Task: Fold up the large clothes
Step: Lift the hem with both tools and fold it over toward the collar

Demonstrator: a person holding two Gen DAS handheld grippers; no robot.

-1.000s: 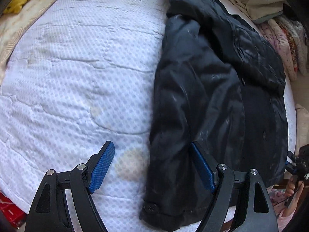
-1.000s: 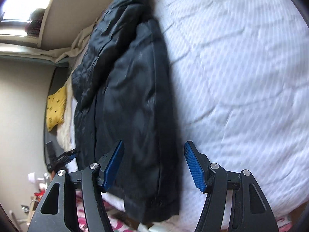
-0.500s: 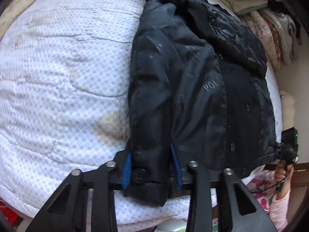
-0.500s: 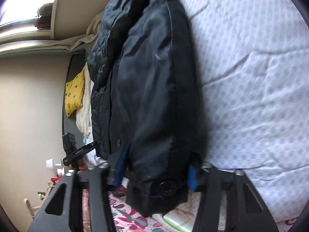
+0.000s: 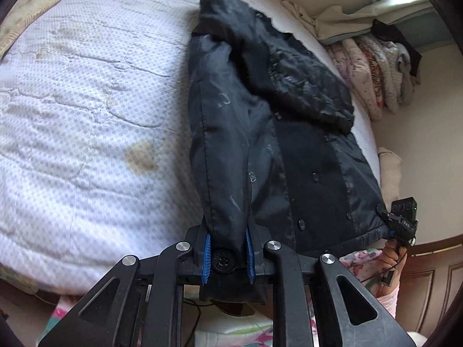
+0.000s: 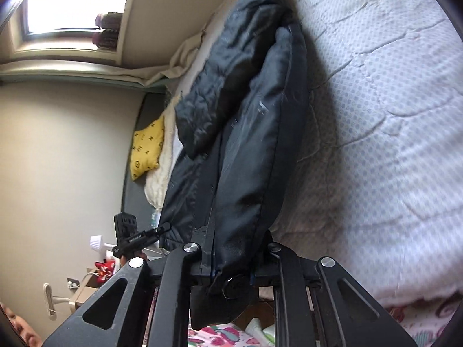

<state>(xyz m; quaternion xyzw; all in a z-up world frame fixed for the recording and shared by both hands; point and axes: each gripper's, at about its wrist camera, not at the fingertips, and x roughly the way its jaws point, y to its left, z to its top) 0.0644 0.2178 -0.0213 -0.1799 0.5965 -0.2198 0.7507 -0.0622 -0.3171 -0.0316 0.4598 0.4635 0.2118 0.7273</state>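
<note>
Left wrist view: the left gripper [image 5: 227, 256] has just been closing, and its blue pads [image 5: 206, 256] now clamp the near hem corner of a black coat [image 5: 260, 133], with a round button [image 5: 222, 258] showing between them. Ahead of the jaws the coat stretches away across a white quilted bedspread [image 5: 86, 110], its hood folded over the far end. Well to the right of the jaws, the right gripper [image 5: 400, 219] grips the coat's other hem corner, a hand [image 5: 392, 256] beneath it. Beyond that, folded clothes [image 5: 373, 66] are stacked by the wall.

Right wrist view: the right gripper [image 6: 231, 277] has also just been closing; its jaws are pressed together on the coat [image 6: 249, 156] hem, probably beside a button, though the dark cloth hides most of the pads. The coat rises from the jaws, lifted off the bedspread [image 6: 390, 115] at the near end. Left of the jaws, the left gripper [image 6: 139, 238] holds the opposite corner. A yellow pillow [image 6: 147, 150] lies farther off.
</note>
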